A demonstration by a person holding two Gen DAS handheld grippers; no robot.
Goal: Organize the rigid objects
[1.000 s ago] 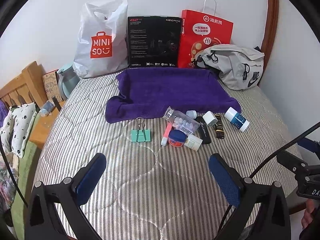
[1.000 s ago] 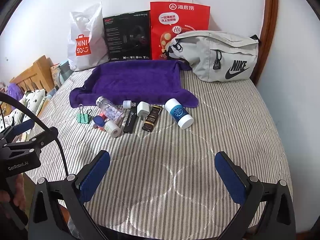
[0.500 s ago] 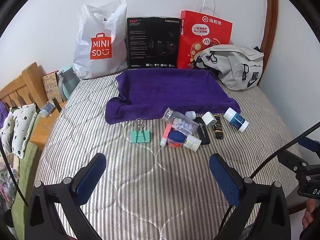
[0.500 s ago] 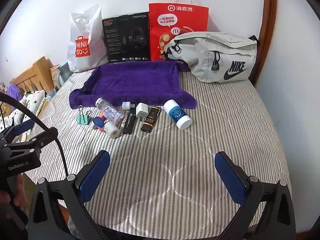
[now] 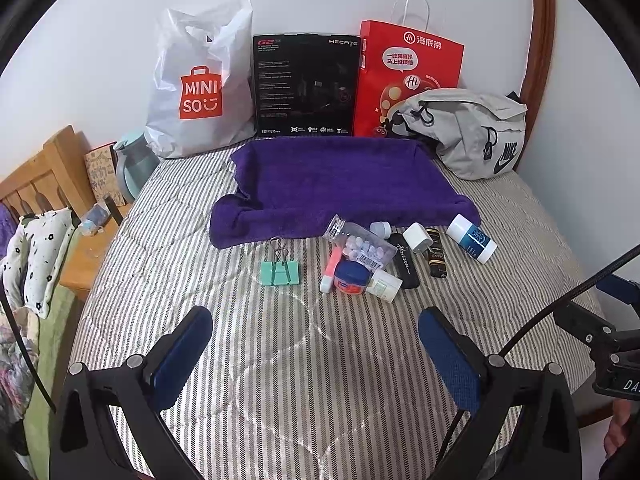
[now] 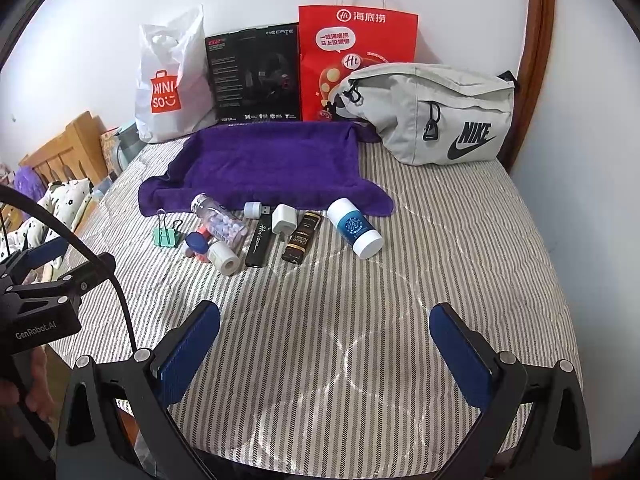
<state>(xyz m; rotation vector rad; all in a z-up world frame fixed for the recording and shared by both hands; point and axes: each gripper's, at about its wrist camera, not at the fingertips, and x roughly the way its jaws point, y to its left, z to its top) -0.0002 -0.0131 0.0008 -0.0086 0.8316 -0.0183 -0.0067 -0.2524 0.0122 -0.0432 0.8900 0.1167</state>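
Two grippers hover above the near part of a striped bed [image 6: 440,240], and neither has hold of anything. The left gripper [image 5: 316,340] has its blue-padded fingers [image 5: 182,348] spread wide over bare quilt; the right gripper [image 6: 324,340] is spread just as wide, its fingers [image 6: 460,356] empty too.

All the small things lie in a loose row across the middle of the bed, just in front of a purple towel [image 5: 340,184] that is spread flat toward the wall. At the left end, a little apart from the rest, sits a mint green binder clip [image 5: 280,272]. Next comes a tight cluster: a clear bottle of pale tablets [image 5: 360,244] lying on its side, a pink tube [image 5: 332,266] beside it, a blue-lidded round jar [image 5: 351,278] and a small white bottle [image 5: 384,285] touching one another. Then a black flat case [image 6: 258,242], a white charger plug [image 6: 285,219], a small white USB adapter [image 6: 254,210] near the towel's edge, and a dark brown box [image 6: 300,240]. At the right end lies a blue and white cylinder [image 6: 356,228], tipped over, its far end touching the towel's hem.

Against the wall stand a white shopping bag [image 5: 196,88], a black box [image 5: 306,84] and a red paper bag [image 5: 408,68], with a grey waist bag [image 6: 432,112] slumped at the right.
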